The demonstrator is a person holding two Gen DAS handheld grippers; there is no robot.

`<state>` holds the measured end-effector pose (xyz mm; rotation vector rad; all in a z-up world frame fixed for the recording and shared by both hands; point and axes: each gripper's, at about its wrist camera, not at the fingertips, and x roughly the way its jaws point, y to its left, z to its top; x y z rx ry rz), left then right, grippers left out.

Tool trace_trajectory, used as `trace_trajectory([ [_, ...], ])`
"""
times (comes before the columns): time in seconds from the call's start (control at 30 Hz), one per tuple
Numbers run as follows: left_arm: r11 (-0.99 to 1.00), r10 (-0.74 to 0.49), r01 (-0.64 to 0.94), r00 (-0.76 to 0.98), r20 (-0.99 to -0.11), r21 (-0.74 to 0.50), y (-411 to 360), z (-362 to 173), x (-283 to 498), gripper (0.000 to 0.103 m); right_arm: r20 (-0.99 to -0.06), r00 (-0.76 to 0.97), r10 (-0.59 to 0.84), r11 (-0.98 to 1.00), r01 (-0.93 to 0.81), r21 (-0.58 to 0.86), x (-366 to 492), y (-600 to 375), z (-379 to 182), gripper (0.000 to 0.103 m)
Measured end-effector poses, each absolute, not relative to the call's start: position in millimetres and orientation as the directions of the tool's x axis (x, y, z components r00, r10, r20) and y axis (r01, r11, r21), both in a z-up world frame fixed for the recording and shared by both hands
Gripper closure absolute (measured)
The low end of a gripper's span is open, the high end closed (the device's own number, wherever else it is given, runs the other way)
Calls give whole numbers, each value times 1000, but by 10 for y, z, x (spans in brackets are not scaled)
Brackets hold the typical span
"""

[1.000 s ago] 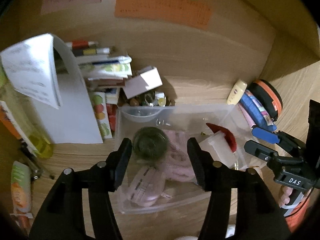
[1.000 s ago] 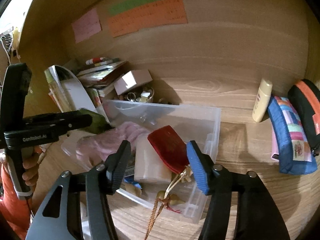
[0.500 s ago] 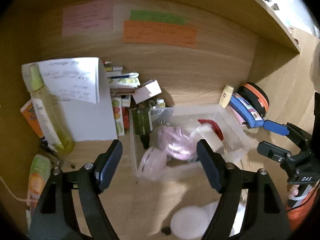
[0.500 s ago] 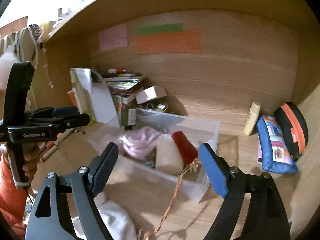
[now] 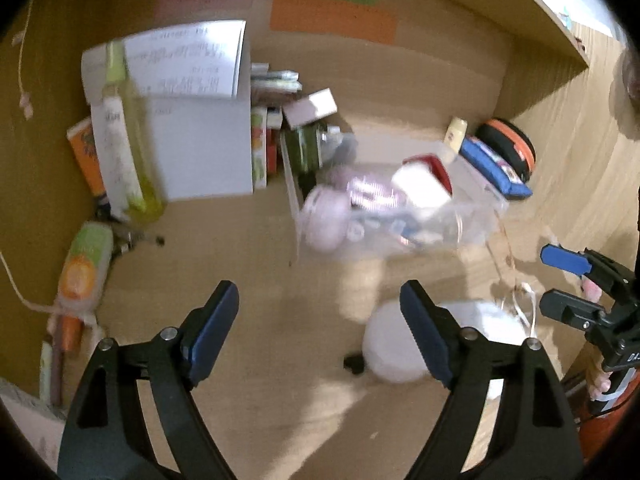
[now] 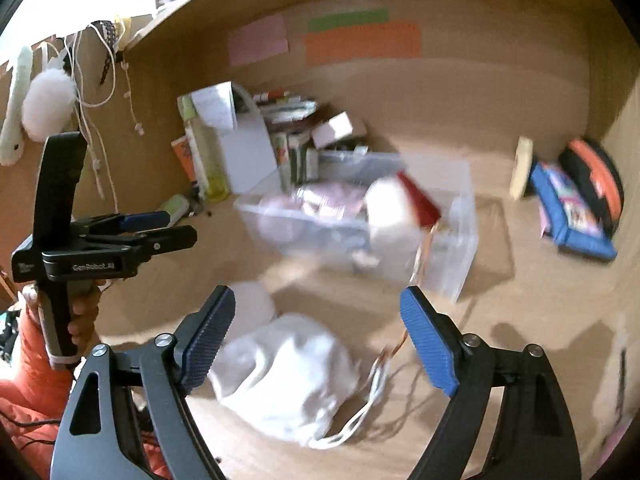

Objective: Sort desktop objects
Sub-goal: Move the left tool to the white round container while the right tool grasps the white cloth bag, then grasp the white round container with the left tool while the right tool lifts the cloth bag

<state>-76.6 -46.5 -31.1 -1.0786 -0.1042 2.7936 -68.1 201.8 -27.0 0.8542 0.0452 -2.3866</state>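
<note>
Wooden desk [image 5: 248,280] alcove, blurred: both grippers have backed off from the clear bin [image 6: 460,248], left gripper [image 5: 319,334] and right gripper [image 6: 318,336] just spread wide, empty; that drop-off seems finished, white pouch [image 6: 288,376] probably next

Motion blur smears the clear bin [image 5: 472,216] and its contents; sticky-note [image 6: 362,44] writing unreadable

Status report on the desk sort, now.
Left hand-held gripper and right hand-held gripper open, just widened, empty. Clear bin on desk, filled. White pouch lies before it.
</note>
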Motion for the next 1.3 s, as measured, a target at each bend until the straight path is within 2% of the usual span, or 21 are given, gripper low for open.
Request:
trace_trajectory([
  [0.3, -979, 201, -117, -680, -705, -167, -527, -648, -504, 20, -684, -501, -531, -823, 497, 275, -613, 1988, -692, 16],
  [0.43, -974, 224, -127, -660, -717, -187, -518, -745, -438, 20, -712, -466, -524, -824, 490, 286, -651, 1940, -829, 16],
  [0.5, -971, 238, -141, -652, -720, -193, -485, -781, -429, 20, -726, -457, -514, -827, 487, 279, -688, 1904, -870, 12],
  [0.7, -963, 270, -200, -636, -723, -183, -299, -817, -455, 20, -740, -434, -514, -819, 505, 273, -796, 1815, -936, 14],
  [0.8, -961, 272, -223, -630, -727, -165, -206, -820, -505, 20, -735, -420, -532, -804, 522, 283, -832, 1814, -935, 41],
  [0.9, -958, 275, -243, -622, -734, -153, -117, -825, -582, 20, -718, -417, -558, -790, 532, 304, -860, 1882, -883, 60],
  [1.07, -955, 270, -267, -613, -743, -127, 4, -837, -738, 20, -694, -451, -561, -802, 502, 322, -921, 2047, -808, 67],
  [1.3, -954, 264, -276, -593, -761, -116, 132, -883, -938, 21, -651, -521, -553, -822, 470, 323, -993, 2292, -598, 68],
])
